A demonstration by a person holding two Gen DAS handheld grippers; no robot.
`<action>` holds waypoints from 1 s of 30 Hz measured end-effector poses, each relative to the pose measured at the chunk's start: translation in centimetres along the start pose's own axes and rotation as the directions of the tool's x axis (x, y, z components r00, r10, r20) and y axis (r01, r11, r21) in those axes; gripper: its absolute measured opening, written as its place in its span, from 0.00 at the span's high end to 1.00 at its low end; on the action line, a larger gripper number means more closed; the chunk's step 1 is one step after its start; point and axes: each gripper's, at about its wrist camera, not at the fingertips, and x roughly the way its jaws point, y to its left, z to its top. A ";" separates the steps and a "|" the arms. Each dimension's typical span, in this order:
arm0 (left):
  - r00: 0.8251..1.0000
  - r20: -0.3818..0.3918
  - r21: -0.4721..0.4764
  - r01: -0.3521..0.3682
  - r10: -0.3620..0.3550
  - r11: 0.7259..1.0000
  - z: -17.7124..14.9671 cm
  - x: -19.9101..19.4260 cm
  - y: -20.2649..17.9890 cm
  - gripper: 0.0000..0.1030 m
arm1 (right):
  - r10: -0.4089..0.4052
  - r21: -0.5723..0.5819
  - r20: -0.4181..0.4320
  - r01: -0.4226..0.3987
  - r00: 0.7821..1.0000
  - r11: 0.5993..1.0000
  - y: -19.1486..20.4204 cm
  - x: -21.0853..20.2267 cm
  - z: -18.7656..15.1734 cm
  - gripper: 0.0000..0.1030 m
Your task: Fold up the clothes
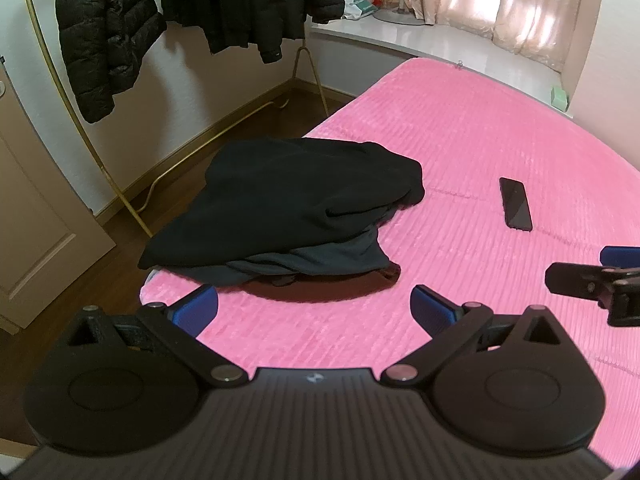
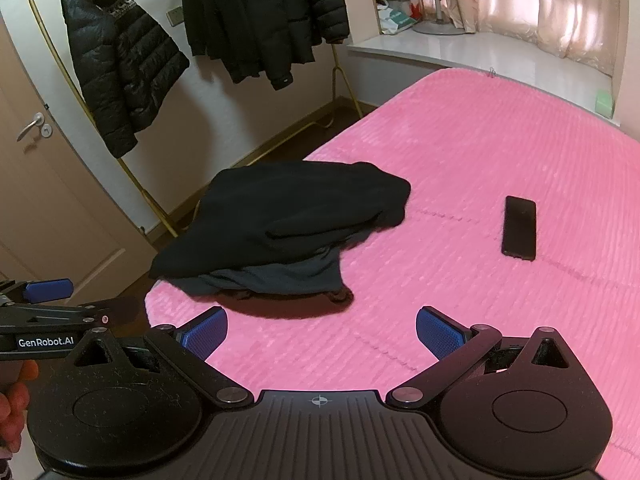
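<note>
I am holding the left gripper (image 1: 314, 306) and right gripper (image 2: 322, 332), jaws spread wide and gripping nothing, over the pink bed (image 1: 460, 148). 1 rumpled pile of dark clothes (image 1: 288, 208) is lying near its corner, seemingly unfolded.

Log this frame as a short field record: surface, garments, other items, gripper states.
surface: pink bedspread
garments: dark clothes pile at the bed's near left corner, black piece on top, grey one beneath
other items: black phone lying flat, right of the pile, apart from it
left gripper: open, empty
right gripper: open, empty
background: jackets on rack
</note>
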 end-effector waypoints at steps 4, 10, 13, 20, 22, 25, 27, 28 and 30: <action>1.000 0.000 -0.003 -0.021 0.021 1.000 0.0 -0.1 -0.9 0.02 | 0.007 -0.022 0.010 -0.007 1.000 1.000 -1.2 -0.2 0.3 0.00; 0.998 -0.037 -0.004 -0.042 0.042 0.999 -0.8 0.8 -0.9 0.02 | 0.046 -0.050 -0.002 -0.046 0.999 0.998 -2.5 1.3 0.7 0.00; 0.998 -0.053 0.012 -0.030 0.031 0.999 -0.5 2.3 0.1 0.02 | 0.095 -0.062 -0.062 -0.099 0.994 0.993 -2.5 3.6 1.3 0.00; 0.999 -0.043 0.201 0.038 -0.030 0.979 1.6 11.0 5.1 0.02 | 0.057 -0.227 -0.083 -0.075 0.995 0.971 0.2 9.9 4.1 0.00; 0.998 -0.019 0.334 0.061 -0.058 0.941 1.8 14.1 6.1 0.02 | 0.032 -0.303 -0.100 -0.061 0.994 0.951 1.2 12.5 5.1 0.00; 0.997 0.023 0.584 0.046 -0.073 0.810 1.5 19.2 7.2 0.03 | 0.029 -0.402 -0.141 -0.084 0.990 0.912 2.6 17.1 6.5 0.00; 0.997 0.025 0.672 0.041 -0.077 0.739 1.2 22.7 8.0 0.05 | 0.019 -0.487 -0.151 -0.091 0.988 0.869 4.1 21.0 6.9 0.01; 0.997 0.021 0.703 0.041 -0.079 0.710 1.1 24.4 8.5 0.06 | 0.018 -0.514 -0.158 -0.098 0.987 0.852 4.6 22.8 6.9 0.01; 0.994 -0.025 0.719 0.093 -0.109 0.689 0.9 27.6 9.5 0.07 | 0.016 -0.565 -0.172 -0.112 0.985 0.817 5.7 26.4 7.0 0.13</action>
